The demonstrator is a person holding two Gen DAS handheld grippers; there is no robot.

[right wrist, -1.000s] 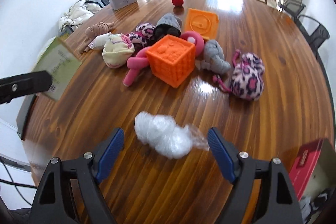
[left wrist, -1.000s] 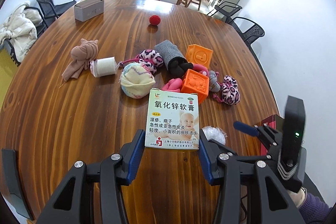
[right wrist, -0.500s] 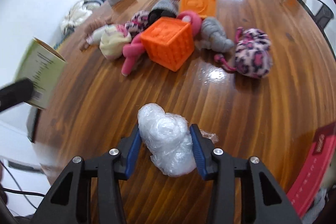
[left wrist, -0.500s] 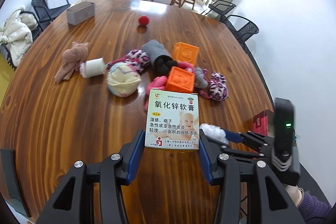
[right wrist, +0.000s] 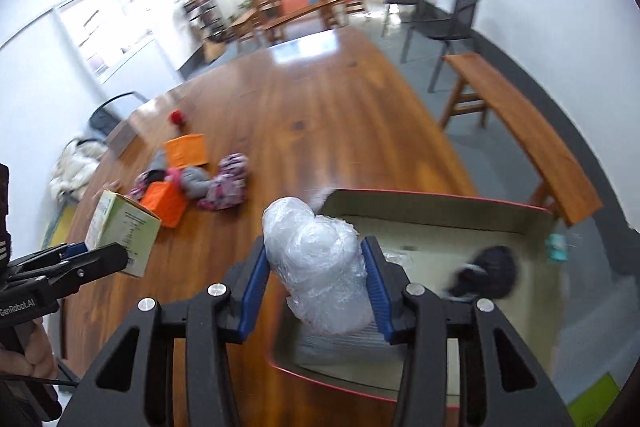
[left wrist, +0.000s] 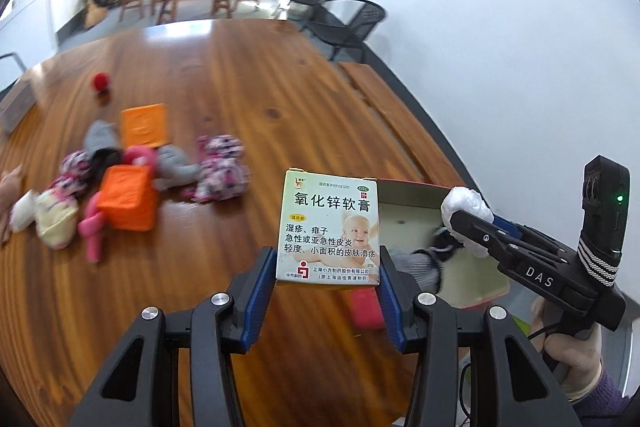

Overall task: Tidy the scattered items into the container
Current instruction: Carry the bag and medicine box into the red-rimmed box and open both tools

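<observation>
Table: the wooden table [left wrist: 248, 75] fills both views, its surface bare on the right half.
Container: the red-rimmed open box [right wrist: 440, 223] sits at the table's near right edge; a dark item [right wrist: 490, 273] lies inside against its far wall.
Toy pile: an orange cube [left wrist: 128, 197], a second orange block [left wrist: 144, 125], a leopard-print plush [left wrist: 222, 167], grey and pink soft items lie clustered on the table's left part, well apart from the box.
Medicine box: the ointment carton [left wrist: 330, 231] stands upright off the table, printed face toward the left wrist camera.
Plastic wad: the crumpled clear bag [right wrist: 320, 263] is above the near left corner of the container.
Left gripper: the left gripper [left wrist: 328, 279] pinches the carton by its lower side edges.
Right gripper: the right gripper [right wrist: 316, 283] squeezes the plastic wad between its blue pads.
Red ball: a small red ball [left wrist: 101, 82] lies far back on the table, alone.
</observation>
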